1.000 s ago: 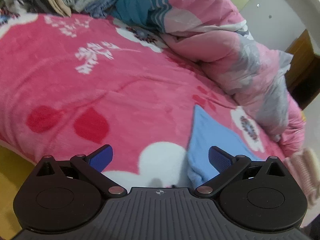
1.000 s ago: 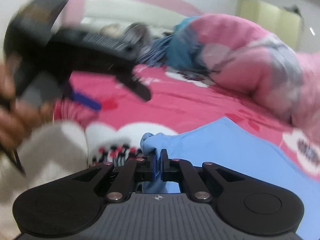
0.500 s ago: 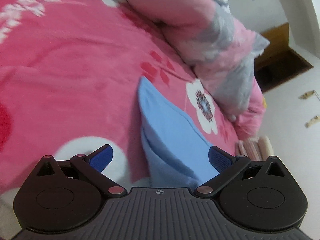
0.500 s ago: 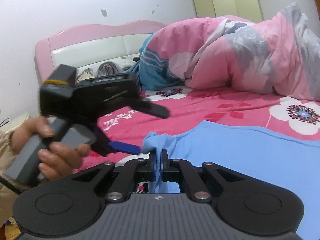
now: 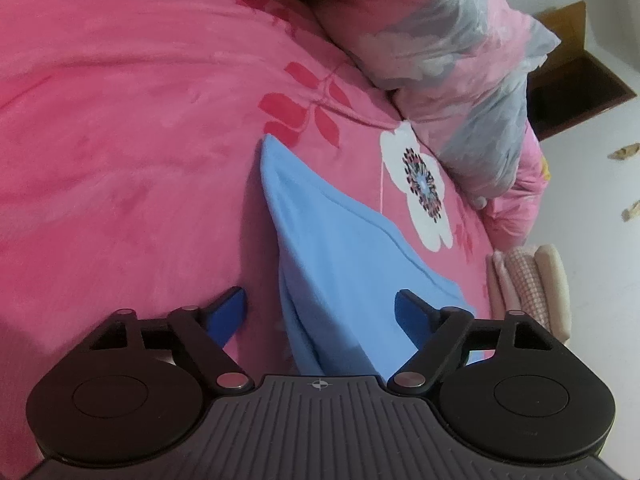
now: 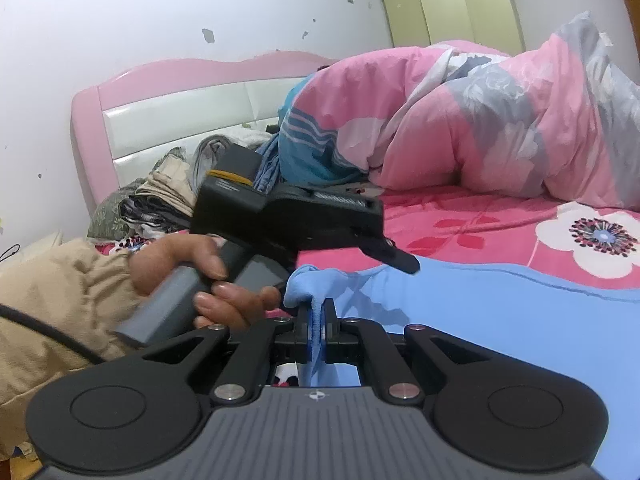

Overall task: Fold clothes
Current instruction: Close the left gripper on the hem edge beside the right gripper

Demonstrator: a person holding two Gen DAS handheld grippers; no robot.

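Blue smooth garment (image 6: 500,308) pinched in right tool (image 6: 316,316).

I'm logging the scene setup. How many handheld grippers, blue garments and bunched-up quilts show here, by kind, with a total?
Handheld grippers: 2, left gripper and right gripper
Blue garment: 1
Bunched pink and grey quilt: 1
Total: 4

left gripper (image 5: 320,312): now straddles the raised fold of the blue garment (image 5: 340,248), jaws wide; earlier it hung over bare pink blanket (image 5: 120,140).
right-wrist view: left gripper moves closer, just beside the clamped corner.
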